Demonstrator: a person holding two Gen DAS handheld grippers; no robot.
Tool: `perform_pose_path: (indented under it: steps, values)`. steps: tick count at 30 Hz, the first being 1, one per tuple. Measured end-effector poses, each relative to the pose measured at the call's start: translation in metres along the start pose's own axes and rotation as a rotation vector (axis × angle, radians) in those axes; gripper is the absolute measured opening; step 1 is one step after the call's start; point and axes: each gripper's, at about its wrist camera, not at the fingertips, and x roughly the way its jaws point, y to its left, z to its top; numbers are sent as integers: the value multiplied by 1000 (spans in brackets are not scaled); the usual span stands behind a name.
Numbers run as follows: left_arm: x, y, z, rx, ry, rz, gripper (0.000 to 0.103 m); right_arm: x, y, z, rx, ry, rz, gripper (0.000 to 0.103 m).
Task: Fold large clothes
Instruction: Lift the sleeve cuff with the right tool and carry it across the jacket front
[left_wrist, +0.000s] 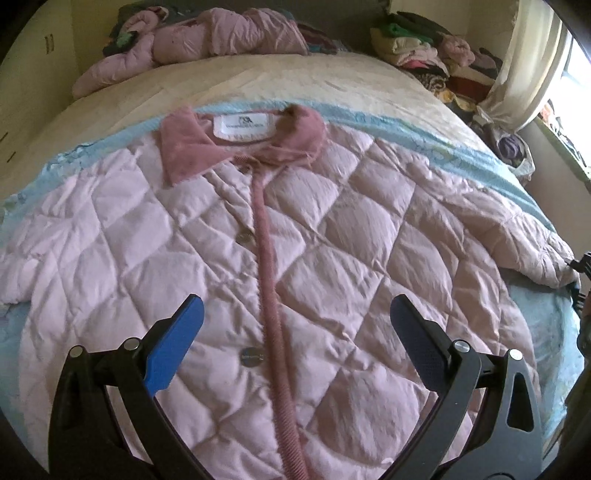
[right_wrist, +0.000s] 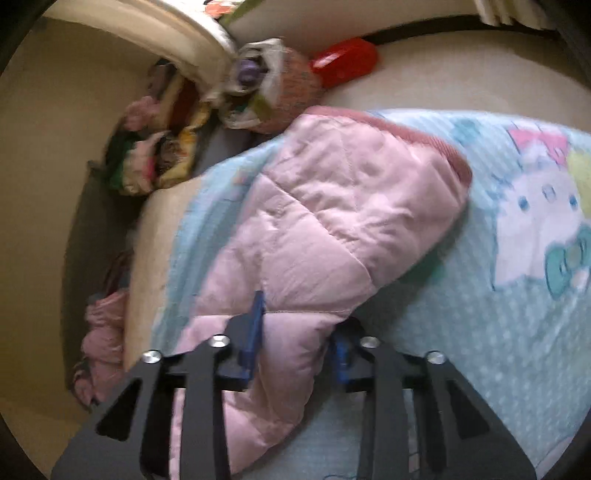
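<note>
Right tongs (right_wrist: 295, 332) clamped on sleeve (right_wrist: 314, 221)

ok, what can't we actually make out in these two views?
- Jacket hem: left wrist view, cut off by the bottom edge behind the left tongs.
- Jacket left sleeve end: left wrist view, runs off the left edge.
- Sleeve where the right tongs pinch it: right wrist view, motion-blurred.
- Collar label text: too small.
</note>
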Motion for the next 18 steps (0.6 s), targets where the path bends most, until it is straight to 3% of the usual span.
perform_pose_path:
  steps: [7,18]
  values:
    - [-27,25,16,-53,-39,6,95,-51,71,0,-228,-88,165,16]
    - [-56,83,25,-141,-45,-17,95,-110,174,-47,-552,-145,258,15]
